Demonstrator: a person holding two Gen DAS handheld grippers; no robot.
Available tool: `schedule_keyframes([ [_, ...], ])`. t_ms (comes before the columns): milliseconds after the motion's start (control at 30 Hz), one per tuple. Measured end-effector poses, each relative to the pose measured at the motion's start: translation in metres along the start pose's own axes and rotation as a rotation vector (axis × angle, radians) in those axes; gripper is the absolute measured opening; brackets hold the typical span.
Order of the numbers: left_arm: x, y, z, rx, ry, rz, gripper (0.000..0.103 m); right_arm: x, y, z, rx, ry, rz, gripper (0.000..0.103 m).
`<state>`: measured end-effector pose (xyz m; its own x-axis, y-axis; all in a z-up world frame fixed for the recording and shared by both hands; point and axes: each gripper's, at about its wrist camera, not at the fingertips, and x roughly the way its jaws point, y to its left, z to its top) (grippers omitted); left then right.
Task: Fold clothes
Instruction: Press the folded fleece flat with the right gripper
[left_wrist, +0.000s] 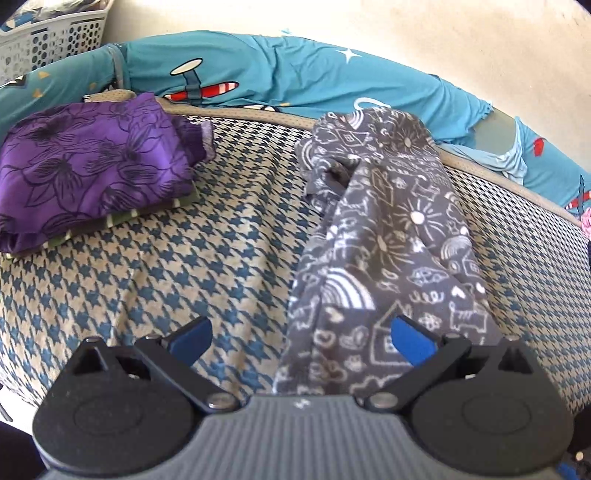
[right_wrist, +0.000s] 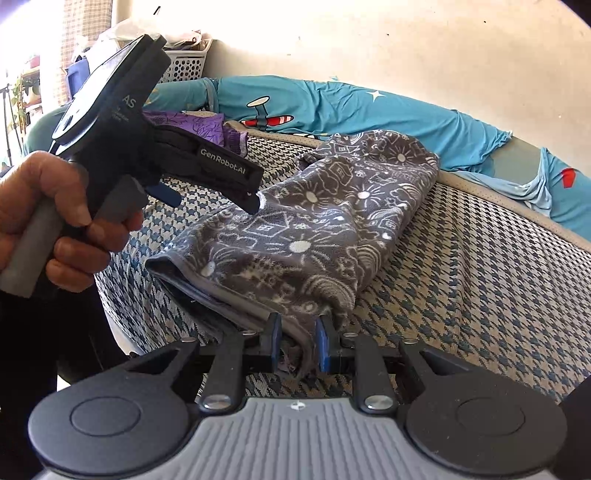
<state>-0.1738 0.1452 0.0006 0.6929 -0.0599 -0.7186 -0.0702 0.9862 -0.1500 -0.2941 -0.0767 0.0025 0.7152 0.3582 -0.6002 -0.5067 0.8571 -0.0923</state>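
While right gripper (right_wrist: 298, 345) jaws clamp grey garment (right_wrist: 314, 229), "GenRobot.AI"-marked left gripper (left_wrist: 301, 341) gapes wide.

Grey doodle-print garment (right_wrist: 317, 221): soft matt knit, fuzzy nap. Purple floral stack (left_wrist: 88, 166): smooth thin cloth. Houndstooth cover (left_wrist: 184, 258): coarse woven. Right gripper (right_wrist: 297, 345): matt black plastic, blue rubbery pads, shiny metal screws. Basket (left_wrist: 51, 37): perforated plastic.

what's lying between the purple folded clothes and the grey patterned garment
Only bare checked bed cover separates the purple clothes from the grey garment, seen in the left wrist view.
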Motion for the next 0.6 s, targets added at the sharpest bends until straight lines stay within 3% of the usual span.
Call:
schedule_keyframes([
  [367, 0.016, -0.014, -0.007, 0.046, 0.049, 0.008, 0.103, 0.020, -0.006, -0.004, 0.048, 0.029, 0.021, 0.019],
  [600, 0.018, -0.014, -0.007, 0.045, 0.056, 0.019, 0.103, 0.017, -0.007, -0.004, 0.068, 0.022, 0.031, 0.007],
])
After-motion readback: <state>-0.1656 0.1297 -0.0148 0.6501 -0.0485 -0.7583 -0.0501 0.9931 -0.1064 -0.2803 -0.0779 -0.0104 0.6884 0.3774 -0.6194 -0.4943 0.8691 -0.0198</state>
